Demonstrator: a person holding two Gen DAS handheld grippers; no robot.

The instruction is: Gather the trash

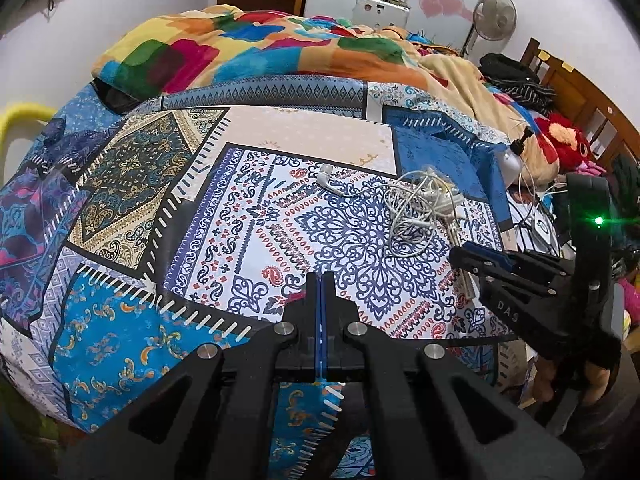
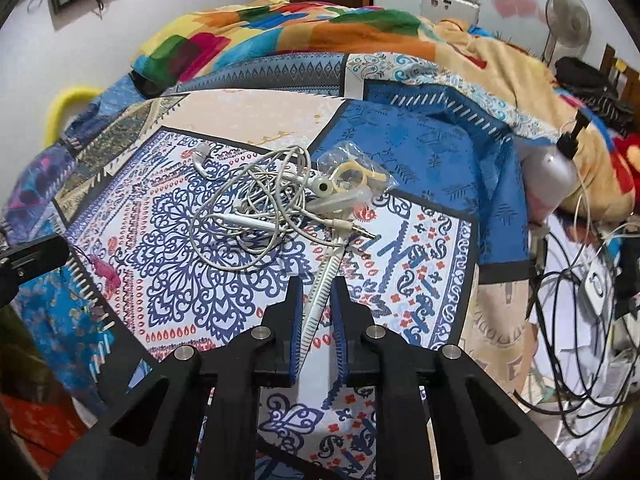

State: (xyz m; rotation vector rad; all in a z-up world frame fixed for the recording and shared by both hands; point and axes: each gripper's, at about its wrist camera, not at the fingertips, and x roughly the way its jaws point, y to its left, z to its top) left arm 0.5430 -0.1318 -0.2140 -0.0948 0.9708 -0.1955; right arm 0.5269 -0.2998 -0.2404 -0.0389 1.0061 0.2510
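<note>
A white ridged plastic strip point(image 2: 326, 276) lies on the patterned bedsheet point(image 2: 168, 280) and runs between the jaws of my right gripper point(image 2: 318, 280). It rests along the left pad, and a gap shows on the right pad's side. Beyond it sit a tangle of white earphones point(image 2: 256, 216) and a clear bag of tan rings point(image 2: 352, 172). A small pink scrap point(image 2: 106, 272) lies to the left. My left gripper point(image 1: 322, 276) is shut and empty, low over the sheet. To its right are the earphones point(image 1: 416, 216) and the right gripper point(image 1: 460, 258).
A pump bottle point(image 2: 552, 176) and a mess of cables point(image 2: 580, 320) crowd the right edge of the bed. A colourful blanket point(image 1: 240, 48) is heaped at the back. A red plush toy point(image 1: 564, 144) and a wooden headboard point(image 1: 592, 96) stand far right.
</note>
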